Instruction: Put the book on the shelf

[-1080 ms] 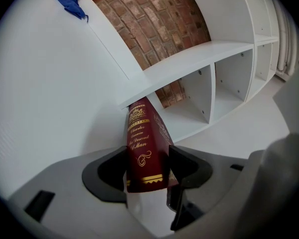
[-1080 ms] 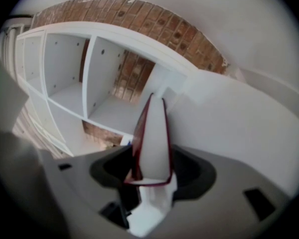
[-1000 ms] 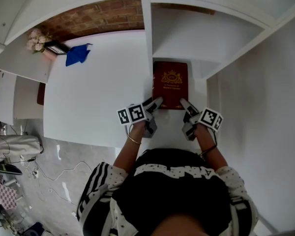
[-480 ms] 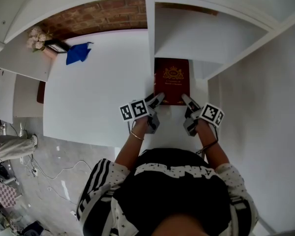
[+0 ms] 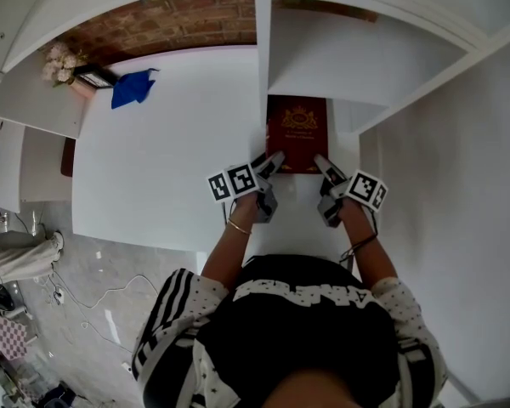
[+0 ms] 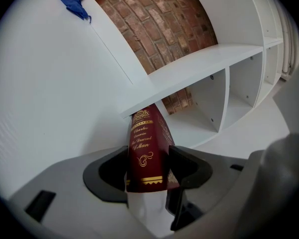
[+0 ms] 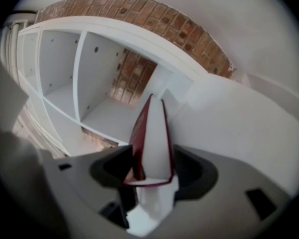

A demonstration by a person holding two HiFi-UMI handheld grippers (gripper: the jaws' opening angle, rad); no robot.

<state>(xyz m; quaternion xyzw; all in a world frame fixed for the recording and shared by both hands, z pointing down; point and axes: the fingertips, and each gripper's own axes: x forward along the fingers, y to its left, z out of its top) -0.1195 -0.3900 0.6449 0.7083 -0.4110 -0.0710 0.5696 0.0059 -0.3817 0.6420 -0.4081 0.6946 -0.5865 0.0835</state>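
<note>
Book [image 5: 297, 133] at shelf [image 5: 357, 58] opening, left gripper [image 5: 274, 160] pinching spine — right gripper [image 5: 320, 162] pinching pages

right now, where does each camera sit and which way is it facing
Head view: on the person's head, steeply down at book, shelf, white desk; shows torso, forearms, left gripper, right gripper.
Left gripper view: on that gripper, along its jaws at the book's spine and brick wall; shows its jaws.
Right gripper view: on that gripper, along its jaws at the book's page edge; shows its jaws.
Shared: both gripper views see the clamped book and shelf.
</note>
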